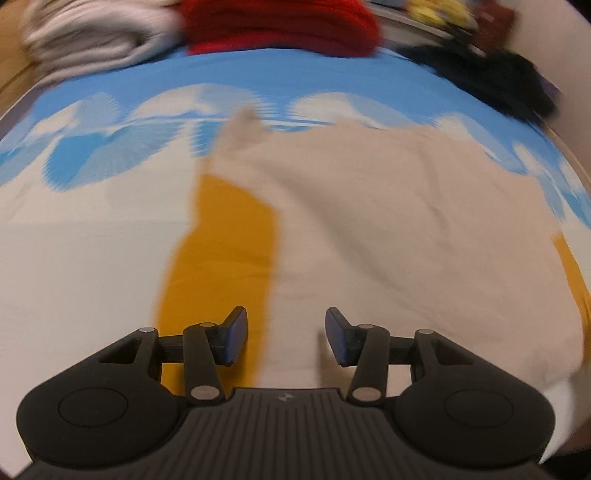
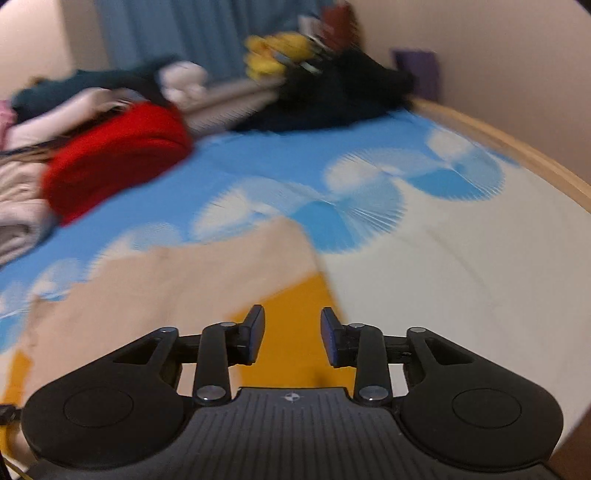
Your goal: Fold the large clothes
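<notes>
Bed sheet (image 1: pixel 110 155) is showing sky blue with white fan-like circles, fading to plain white lower down. Beige shirt (image 1: pixel 388 206) is showing mustard yellow patches, red bundle (image 1: pixel 280 26) sitting top centre, black clothes (image 1: pixel 491 77) upper right.

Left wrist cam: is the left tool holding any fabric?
No. The left tool is open, pads clear of the beige garment below.

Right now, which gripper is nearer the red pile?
Probably the right. The right gripper sees the red pile larger, up-left past the beige garment; from the left gripper it lies far across.
</notes>
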A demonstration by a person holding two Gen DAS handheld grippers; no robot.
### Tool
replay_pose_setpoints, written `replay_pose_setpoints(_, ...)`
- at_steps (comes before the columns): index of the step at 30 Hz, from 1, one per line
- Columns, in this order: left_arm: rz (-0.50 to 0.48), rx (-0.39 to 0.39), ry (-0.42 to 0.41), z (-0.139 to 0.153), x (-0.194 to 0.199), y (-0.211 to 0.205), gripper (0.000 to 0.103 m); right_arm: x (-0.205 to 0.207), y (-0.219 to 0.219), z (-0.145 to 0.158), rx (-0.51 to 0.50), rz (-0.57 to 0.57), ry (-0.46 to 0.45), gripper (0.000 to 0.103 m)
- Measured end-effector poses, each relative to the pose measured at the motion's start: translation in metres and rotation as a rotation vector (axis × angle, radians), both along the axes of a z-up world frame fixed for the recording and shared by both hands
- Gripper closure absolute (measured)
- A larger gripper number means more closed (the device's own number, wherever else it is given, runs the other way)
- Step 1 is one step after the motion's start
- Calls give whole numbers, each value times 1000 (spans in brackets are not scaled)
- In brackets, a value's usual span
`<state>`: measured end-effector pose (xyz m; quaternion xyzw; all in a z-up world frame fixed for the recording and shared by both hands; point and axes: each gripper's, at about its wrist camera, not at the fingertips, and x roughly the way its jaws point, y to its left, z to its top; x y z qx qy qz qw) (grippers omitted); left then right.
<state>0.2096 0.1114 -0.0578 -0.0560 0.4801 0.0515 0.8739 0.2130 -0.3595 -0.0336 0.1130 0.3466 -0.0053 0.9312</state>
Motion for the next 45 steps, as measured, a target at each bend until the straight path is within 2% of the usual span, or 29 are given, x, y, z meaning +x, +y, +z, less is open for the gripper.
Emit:
replay_pose_setpoints(4, 57, 30, 104, -14, -7, 27, 51, 11, 40, -20, 37, 85, 67, 64)
replay_pose_setpoints(6, 62, 15, 140, -20, -11, 37, 50, 22, 56, -32, 43, 115, 127, 64)
replay_pose_setpoints(9, 82, 11, 129, -17, -16, 49, 47, 43, 84, -72, -66, 125, 342, 63)
replay_pose_setpoints(11, 91, 14, 126, -13, -21, 55, 47, 49, 91, -88, -145, 102, 427, 64)
replay_pose_setpoints(12, 93, 12, 125, -12, -23, 59, 47, 51, 91, -89, -141, 86, 433, 64)
replay_pose_setpoints(16, 96, -7, 128, -10, -28, 72, 46, 48, 97, -71, -90, 46, 352, 63)
replay_pose_setpoints(20, 123, -50, 155, -16, -32, 91, 45, 39, 105, -43, -54, 59, 232, 63)
replay_pose_setpoints(23, 132, -53, 173, -19, -35, 98, 44, 32, 108, -27, -21, 73, 189, 62)
replay_pose_setpoints(29, 127, -48, 130, -20, -38, 103, 41, 38, 99, -15, -3, 68, 164, 62)
replay_pose_setpoints(33, 170, -42, 109, -25, -39, 113, 41, 39, 91, -15, -9, 75, 153, 62)
replay_pose_setpoints(37, 230, -82, 123, -34, -36, 127, 27, 38, 85, -14, -6, 70, 156, 62)
replay_pose_setpoints(41, 240, -115, 181, -46, -29, 133, 27, 38, 80, -15, -13, 69, 156, 62)
replay_pose_setpoints(45, 228, -174, 170, -50, -21, 134, 27, 40, 73, -15, -5, 49, 152, 62)
